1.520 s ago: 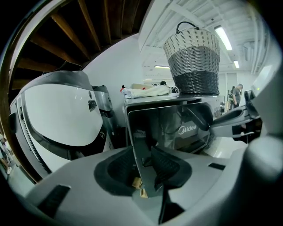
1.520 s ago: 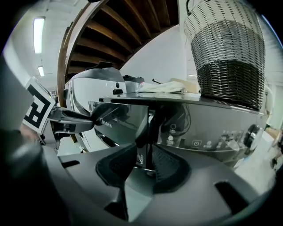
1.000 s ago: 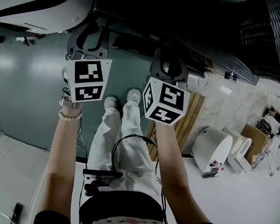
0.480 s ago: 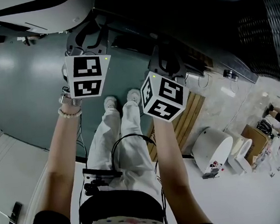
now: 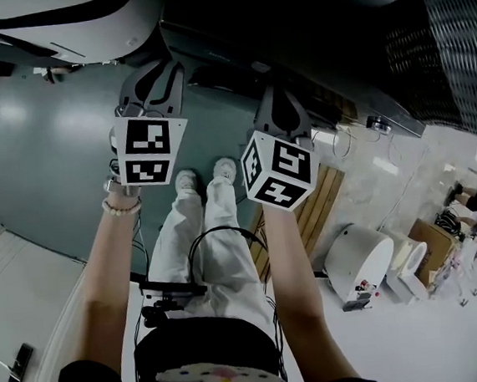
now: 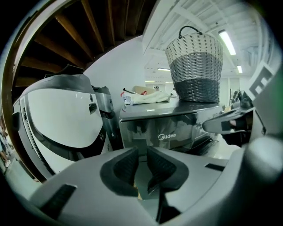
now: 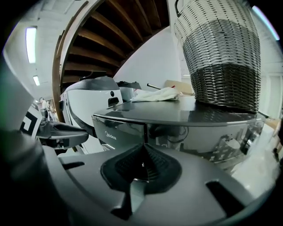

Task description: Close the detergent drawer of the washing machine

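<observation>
Clenched on nothing at the right gripper, closing on nothing at the left gripper, with the washing machine just ahead, its detergent drawer seemingly flush, and above the jaws a wicker basket (inside hidden) beside a white cloth.

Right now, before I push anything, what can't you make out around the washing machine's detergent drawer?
- Detergent drawer: open or shut can't be told; right gripper view, reflections on the washing machine front, right gripper body covering below.
- Machine front: head view, lost in dark at the top edge.
- Basket rim: right gripper view, cut off by the top edge.
</observation>
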`<state>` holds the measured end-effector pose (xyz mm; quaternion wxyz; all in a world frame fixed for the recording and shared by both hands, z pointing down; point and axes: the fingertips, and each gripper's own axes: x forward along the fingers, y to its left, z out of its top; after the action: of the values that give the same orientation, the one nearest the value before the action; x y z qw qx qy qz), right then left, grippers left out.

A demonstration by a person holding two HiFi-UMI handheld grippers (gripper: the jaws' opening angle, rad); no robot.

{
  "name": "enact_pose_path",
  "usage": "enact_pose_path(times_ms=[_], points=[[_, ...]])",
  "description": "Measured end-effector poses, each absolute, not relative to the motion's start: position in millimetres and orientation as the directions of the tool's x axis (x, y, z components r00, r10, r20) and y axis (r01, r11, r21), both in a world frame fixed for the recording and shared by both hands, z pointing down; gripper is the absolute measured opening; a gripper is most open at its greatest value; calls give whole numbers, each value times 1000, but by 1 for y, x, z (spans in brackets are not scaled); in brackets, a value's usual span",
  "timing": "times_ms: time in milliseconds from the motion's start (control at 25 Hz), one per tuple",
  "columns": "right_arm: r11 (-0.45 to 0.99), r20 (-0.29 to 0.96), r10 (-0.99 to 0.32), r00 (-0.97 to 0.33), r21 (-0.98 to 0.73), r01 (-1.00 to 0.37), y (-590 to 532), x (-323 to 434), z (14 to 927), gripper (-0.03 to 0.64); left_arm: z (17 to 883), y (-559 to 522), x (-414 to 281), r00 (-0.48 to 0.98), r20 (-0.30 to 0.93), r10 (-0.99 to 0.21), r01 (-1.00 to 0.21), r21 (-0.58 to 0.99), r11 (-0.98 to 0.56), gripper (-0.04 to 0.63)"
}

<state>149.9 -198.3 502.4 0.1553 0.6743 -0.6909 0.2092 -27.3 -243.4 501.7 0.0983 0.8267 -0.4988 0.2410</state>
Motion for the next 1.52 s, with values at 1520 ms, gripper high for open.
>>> enact_pose_path(times_ms=[1520], points=[[364, 305, -893, -333, 52, -930, -105, 110, 315, 5, 306, -121, -22, 581, 336, -741, -770, -66, -634, 11]])
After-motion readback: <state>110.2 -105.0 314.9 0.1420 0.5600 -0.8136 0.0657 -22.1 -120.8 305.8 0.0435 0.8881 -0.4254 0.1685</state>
